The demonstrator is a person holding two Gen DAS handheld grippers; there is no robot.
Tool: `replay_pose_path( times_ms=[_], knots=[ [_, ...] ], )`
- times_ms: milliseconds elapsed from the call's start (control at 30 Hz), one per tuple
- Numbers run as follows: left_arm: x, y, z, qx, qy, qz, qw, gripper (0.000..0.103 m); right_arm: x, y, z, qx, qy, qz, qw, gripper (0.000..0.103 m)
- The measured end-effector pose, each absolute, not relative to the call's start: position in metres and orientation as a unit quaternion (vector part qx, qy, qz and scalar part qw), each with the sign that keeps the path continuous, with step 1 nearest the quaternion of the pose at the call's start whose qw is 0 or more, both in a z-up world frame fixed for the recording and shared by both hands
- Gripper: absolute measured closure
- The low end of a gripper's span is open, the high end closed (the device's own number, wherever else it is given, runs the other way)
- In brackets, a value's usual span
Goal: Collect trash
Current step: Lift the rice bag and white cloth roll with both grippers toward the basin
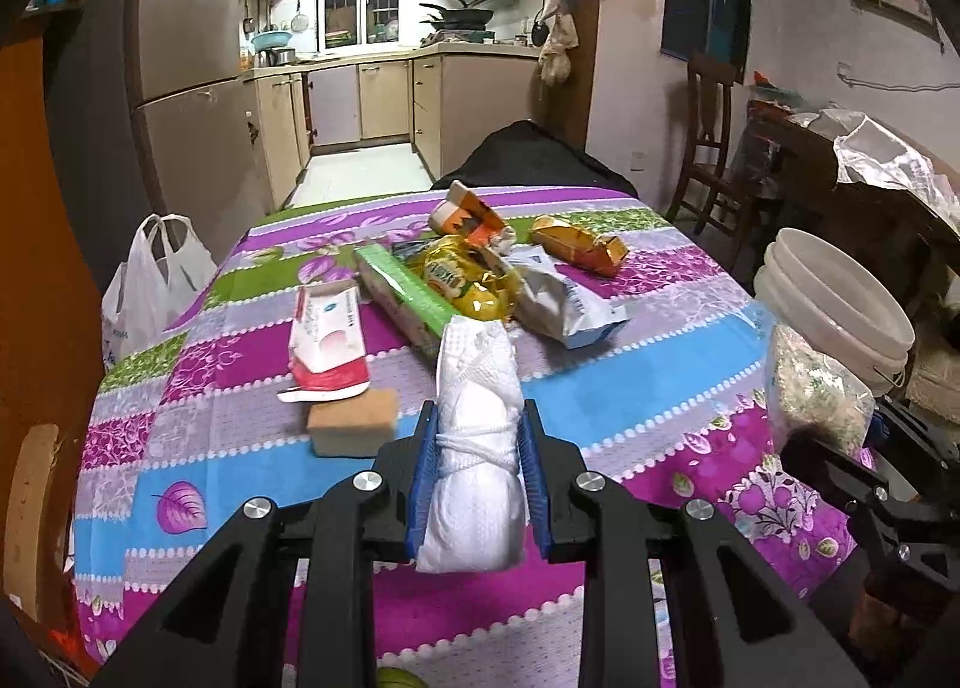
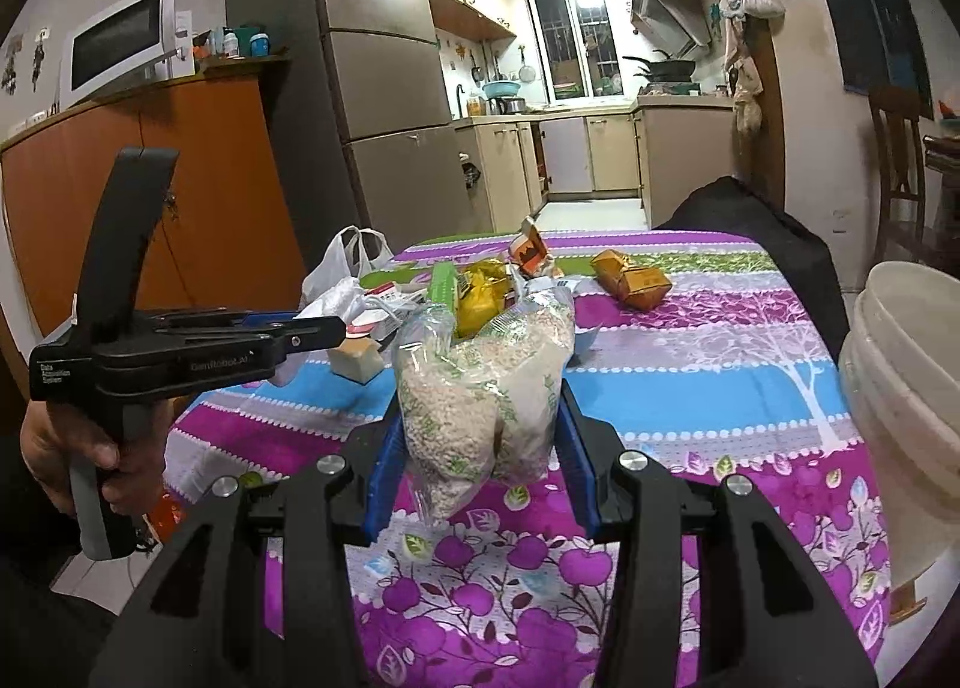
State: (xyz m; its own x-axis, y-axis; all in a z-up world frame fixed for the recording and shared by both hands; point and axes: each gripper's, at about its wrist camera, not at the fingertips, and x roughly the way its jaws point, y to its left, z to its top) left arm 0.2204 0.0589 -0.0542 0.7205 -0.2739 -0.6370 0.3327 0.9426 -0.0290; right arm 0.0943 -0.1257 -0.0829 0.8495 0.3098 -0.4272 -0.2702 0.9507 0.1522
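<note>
My left gripper [image 1: 477,424] is shut on a rolled white cloth-like wad [image 1: 477,388], held above the patchwork tablecloth [image 1: 630,382]. My right gripper [image 2: 480,424] is shut on a clear bag of pale grains [image 2: 480,382], also seen at the right of the left wrist view as the grain bag [image 1: 816,388]. A white bucket [image 2: 906,400] stands at the table's right edge; the same bucket [image 1: 834,304] shows in the left wrist view. On the far half of the table lie wrappers: a red-white pack [image 1: 327,334], a green box [image 1: 402,292], a yellow bag [image 1: 474,280], an orange carton [image 1: 579,244].
A tan sponge block [image 1: 354,421] lies near the left gripper. A white plastic bag [image 1: 150,280] hangs off the table's left side. A black bundle [image 1: 540,160] sits past the far edge. A wooden chair [image 1: 714,148] stands at right. A person's hand [image 2: 78,448] holds the left gripper's handle.
</note>
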Motion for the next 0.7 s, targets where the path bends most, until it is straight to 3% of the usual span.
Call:
replay_pose_path(
  times_ms=[700],
  knots=[
    [0.227,0.059,-0.058,0.042,0.332,-0.168,0.927,0.076,0.096,-0.141,-0.066,0.016,0.201,0.089,0.975,0.059]
  ],
)
